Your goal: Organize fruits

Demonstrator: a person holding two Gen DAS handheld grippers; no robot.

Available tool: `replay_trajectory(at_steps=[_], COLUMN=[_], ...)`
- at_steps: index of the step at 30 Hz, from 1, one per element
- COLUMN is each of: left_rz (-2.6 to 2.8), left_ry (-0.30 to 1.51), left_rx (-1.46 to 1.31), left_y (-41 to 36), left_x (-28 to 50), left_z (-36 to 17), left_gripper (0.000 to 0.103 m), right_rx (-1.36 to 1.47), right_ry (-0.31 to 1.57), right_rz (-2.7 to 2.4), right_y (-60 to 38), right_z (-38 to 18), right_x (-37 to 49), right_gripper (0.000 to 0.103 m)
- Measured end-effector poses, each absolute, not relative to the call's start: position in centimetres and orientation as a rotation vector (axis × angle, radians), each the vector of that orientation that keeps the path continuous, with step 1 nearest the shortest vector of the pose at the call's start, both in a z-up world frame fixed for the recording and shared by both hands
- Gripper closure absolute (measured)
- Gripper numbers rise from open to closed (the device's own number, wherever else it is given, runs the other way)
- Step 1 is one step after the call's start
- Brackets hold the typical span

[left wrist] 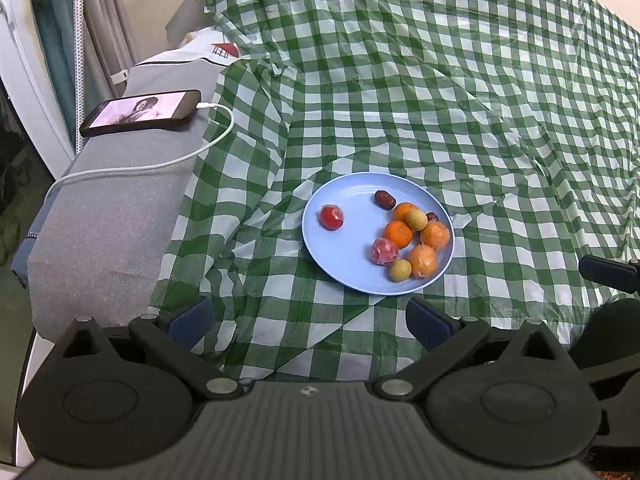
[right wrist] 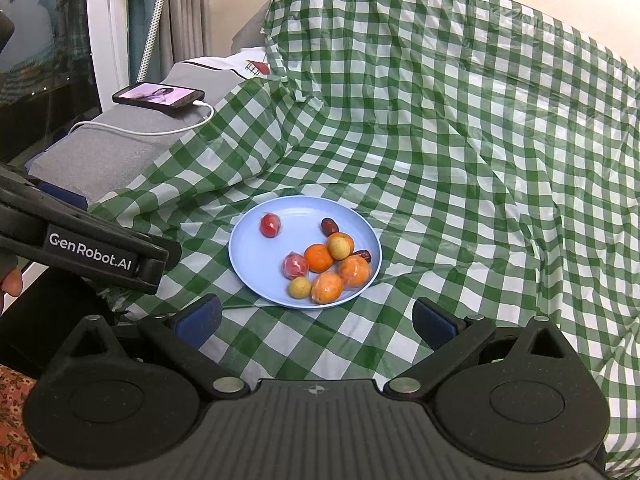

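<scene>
Bare cloth [right wrist: 320, 344] before plate [right wrist: 248, 252] — passable; fruit [right wrist: 320, 258] crowds right.

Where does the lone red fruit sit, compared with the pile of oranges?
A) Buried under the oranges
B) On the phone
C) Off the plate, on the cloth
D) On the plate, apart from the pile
D: the lone red fruit lies on the blue plate, alone, with bare plate between it and the oranges.

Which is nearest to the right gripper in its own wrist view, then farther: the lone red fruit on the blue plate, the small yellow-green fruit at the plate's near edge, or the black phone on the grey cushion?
1. Small yellow-green fruit, near edge of the blue plate, just ahead of the right gripper.
2. Lone red fruit, plate's far left.
3. Black phone, far left on the grey cushion.
</scene>
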State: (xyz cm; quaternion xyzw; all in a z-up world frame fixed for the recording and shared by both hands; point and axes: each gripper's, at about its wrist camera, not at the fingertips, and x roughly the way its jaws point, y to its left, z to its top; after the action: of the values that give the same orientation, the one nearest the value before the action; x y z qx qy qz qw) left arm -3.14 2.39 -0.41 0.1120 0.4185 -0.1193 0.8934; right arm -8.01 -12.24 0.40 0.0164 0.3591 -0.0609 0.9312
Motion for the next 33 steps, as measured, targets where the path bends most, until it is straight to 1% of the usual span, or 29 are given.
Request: replay_trajectory(at_steps=[33], left_rz=[-0.254], left_ry=[0.872], left_rx=[0.260], left_y=[2.59], left_x=[-2.75], left_z=[-0.97], left_gripper=[0.000], right_rx=[0.041], right_ry=[0.740], right_rz=[-0.130], right_y=[-12.45], right_z=[0.20], right_x=[-7.98], right_gripper=[0.001])
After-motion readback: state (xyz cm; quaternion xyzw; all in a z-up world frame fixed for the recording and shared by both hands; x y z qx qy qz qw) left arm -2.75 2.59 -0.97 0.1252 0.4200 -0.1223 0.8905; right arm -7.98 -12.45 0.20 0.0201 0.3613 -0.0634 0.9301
